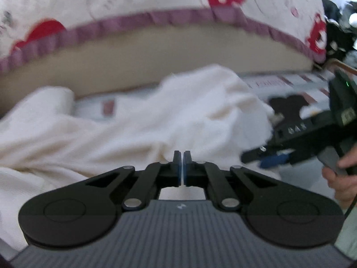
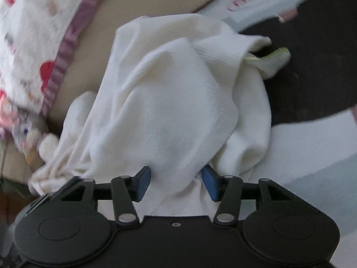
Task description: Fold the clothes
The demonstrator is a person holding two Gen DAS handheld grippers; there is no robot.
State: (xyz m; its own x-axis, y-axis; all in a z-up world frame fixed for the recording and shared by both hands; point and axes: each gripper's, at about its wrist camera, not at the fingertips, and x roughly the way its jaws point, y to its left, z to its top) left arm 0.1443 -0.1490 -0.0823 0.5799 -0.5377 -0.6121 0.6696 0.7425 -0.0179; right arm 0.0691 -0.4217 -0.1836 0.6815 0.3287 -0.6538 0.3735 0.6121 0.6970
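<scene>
The cream waffle-knit garment (image 2: 174, 102) fills the middle of the right wrist view, bunched into a tall mound that rises from the bottom centre toward the upper middle of the frame. Its long axis runs roughly up the picture, leaning a little to the right, where a pale green trim (image 2: 272, 57) pokes out at the upper right.

The right gripper (image 2: 176, 178) stands with its 2 blue pads (image 2: 144, 183) spread apart. A fold of the cloth sits in the gap between them, yet neither pad presses on it, so it is released rather than grasped.

In the left wrist view the same garment (image 1: 133, 122) spreads across the middle, from the far left edge to the centre right. The left gripper (image 1: 182, 167) is clenched, its 2 fingers brought together at bottom centre. Whether a thin layer of fabric is pinched there cannot be told, since only a sliver of gap shows and the cloth lies right behind the tips.

At the right edge of that view a hand (image 1: 341, 178) carries the other tool, which reaches in from the right toward the garment's right end.

The coming move, as I judge it, turns on this: the cloth lies straight ahead of both pairs of fingers, with the right gripper already straddling a fold. It is the nearer one to take a fresh hold, while the left keeps the near edge.

Behind the garment, a patterned quilt (image 1: 111, 4) with a purple border (image 1: 156, 17) hangs across the top of the frame.
</scene>
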